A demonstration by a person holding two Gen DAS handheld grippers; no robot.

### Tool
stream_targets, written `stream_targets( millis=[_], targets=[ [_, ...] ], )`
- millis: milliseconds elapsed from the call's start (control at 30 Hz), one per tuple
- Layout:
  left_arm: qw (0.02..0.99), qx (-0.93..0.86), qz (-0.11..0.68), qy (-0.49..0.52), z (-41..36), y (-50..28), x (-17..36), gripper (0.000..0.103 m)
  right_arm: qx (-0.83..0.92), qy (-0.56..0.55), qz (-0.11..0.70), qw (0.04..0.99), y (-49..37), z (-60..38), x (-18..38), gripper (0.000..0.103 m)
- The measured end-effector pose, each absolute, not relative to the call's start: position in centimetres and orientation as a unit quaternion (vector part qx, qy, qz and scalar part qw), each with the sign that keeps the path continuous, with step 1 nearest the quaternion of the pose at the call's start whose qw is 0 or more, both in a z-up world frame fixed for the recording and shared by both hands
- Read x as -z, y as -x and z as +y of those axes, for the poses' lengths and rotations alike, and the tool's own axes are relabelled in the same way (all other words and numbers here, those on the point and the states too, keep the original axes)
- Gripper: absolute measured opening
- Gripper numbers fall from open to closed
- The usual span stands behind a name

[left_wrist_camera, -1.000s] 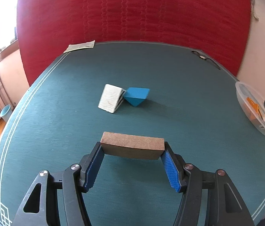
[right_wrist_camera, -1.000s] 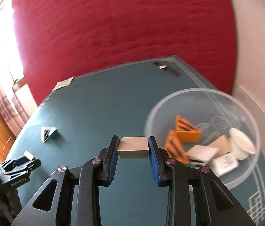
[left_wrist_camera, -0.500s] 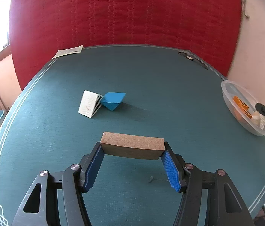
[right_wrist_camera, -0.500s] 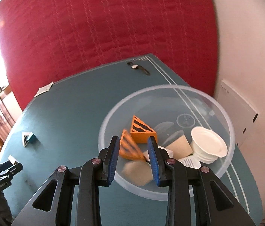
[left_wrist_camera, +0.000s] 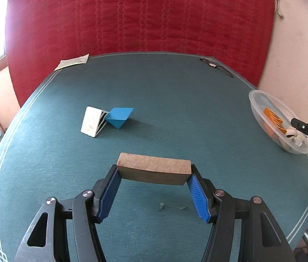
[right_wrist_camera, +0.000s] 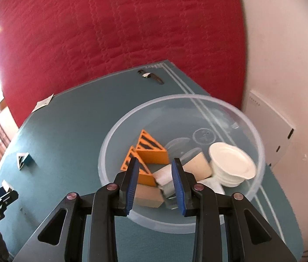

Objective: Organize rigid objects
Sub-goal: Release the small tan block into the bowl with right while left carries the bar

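My left gripper (left_wrist_camera: pixel 154 174) is shut on a long brown wooden block (left_wrist_camera: pixel 154 171), held above the green table (left_wrist_camera: pixel 175 109). A white wedge (left_wrist_camera: pixel 92 121) and a blue wedge (left_wrist_camera: pixel 119 116) lie together farther out on the table. My right gripper (right_wrist_camera: pixel 155 172) is open and empty over the near rim of a clear plastic bowl (right_wrist_camera: pixel 175 226). A small brown block (right_wrist_camera: pixel 148 195) lies in the bowl below its fingers, beside two orange striped wedges (right_wrist_camera: pixel 151 150), a tan block (right_wrist_camera: pixel 198 167) and a white cup (right_wrist_camera: pixel 232 163). The bowl also shows in the left wrist view (left_wrist_camera: pixel 261 100).
A paper sheet (left_wrist_camera: pixel 73 61) lies at the table's far left edge and a dark strap-like item (left_wrist_camera: pixel 216 66) at the far right edge. A red quilted wall stands behind. The wedges also show in the right wrist view (right_wrist_camera: pixel 23 160). A white panel (right_wrist_camera: pixel 267 128) leans by the wall.
My right gripper moved over the bowl, opened and let go of the small brown block, which now lies in the bowl. My left gripper keeps its block and has drifted slightly.
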State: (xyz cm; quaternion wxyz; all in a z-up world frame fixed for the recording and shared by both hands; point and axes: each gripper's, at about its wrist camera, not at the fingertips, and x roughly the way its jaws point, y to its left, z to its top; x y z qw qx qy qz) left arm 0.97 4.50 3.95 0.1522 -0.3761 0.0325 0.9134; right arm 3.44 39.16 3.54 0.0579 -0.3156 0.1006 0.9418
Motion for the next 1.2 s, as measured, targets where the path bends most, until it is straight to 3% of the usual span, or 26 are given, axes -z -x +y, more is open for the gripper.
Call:
stream_targets(
  millis=[400, 700, 833, 1200],
  targets=[
    [0.195, -0.911, 0.054, 0.359, 9.2, -1.4, -5.6, 0.064, -0.951, 0.276, 0.089, 0.104, -5.0, 40.8, -4.6, 0.033],
    [0.251, -0.902, 0.088, 0.341, 15.4, -1.0, -6.9, 0.064, -0.956, 0.249, 0.090, 0.129, -5.8, 41.9, -4.7, 0.037],
    [0.272, -0.897, 0.099, 0.335, 17.8, -0.7, -7.3, 0.064, -0.958, 0.236, 0.093, 0.136, -6.1, 42.1, -4.9, 0.047],
    [0.320, -0.878, 0.117, 0.336, 23.7, 0.3, -7.6, 0.064, -0.957, 0.228, 0.117, 0.140, -6.4, 43.2, -4.8, 0.048]
  ],
)
